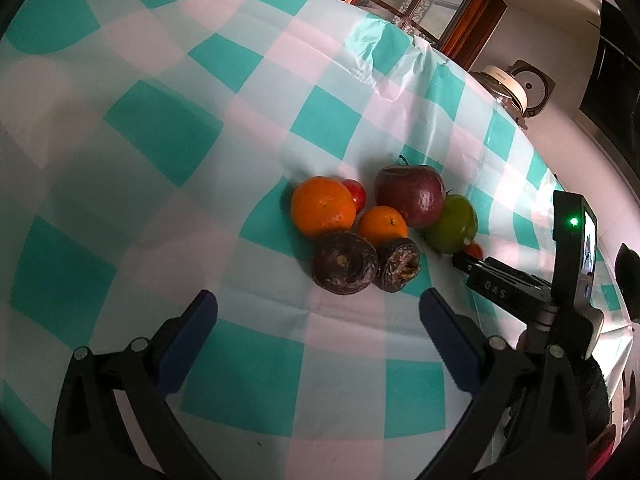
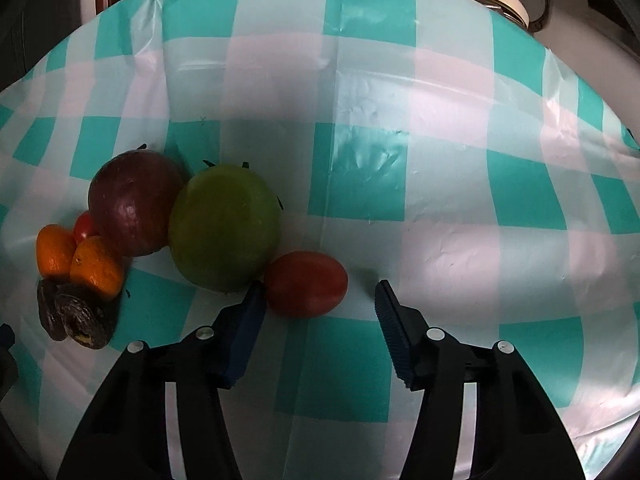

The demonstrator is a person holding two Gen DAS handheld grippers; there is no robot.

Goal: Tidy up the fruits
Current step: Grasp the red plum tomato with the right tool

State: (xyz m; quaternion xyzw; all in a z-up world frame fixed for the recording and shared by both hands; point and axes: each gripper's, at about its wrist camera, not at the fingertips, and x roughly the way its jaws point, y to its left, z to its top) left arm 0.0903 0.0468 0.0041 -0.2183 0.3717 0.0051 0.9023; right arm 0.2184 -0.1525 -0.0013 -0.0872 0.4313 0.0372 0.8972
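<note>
- On the worktop point(image 1: 160, 128), spread with a teal-and-white checked cloth, the fruits lie bunched in one tight cluster.
- At the near edge of the cluster in the left wrist view sit two dark, wrinkled fruits point(image 1: 345, 263), touching each other.
- Just behind them lie a large orange point(image 1: 323, 207) and a smaller orange point(image 1: 382, 225), side by side.
- A small red tomato point(image 1: 355, 193) peeks out from behind the large orange.
- The dark red apple point(image 1: 410, 196) stands behind the smaller orange, stem upward, and presses against the green fruit point(image 1: 452, 224) on its right.
- In the right wrist view, an oval red tomato point(image 2: 306, 284) lies against the lower right side of the green fruit.
- The left tool point(image 1: 318, 320) hovers over the cloth just short of the wrinkled fruits, its blue pads spread wide and holding nothing.
- The right tool point(image 2: 318, 304) is also spread wide and empty; the oval red tomato sits just ahead of the gap, closest to the left-hand pad point(image 2: 244, 332), though I cannot tell whether the two touch.
- Beyond the far edge of the worktop stands a cream-coloured appliance point(image 1: 516, 86).
</note>
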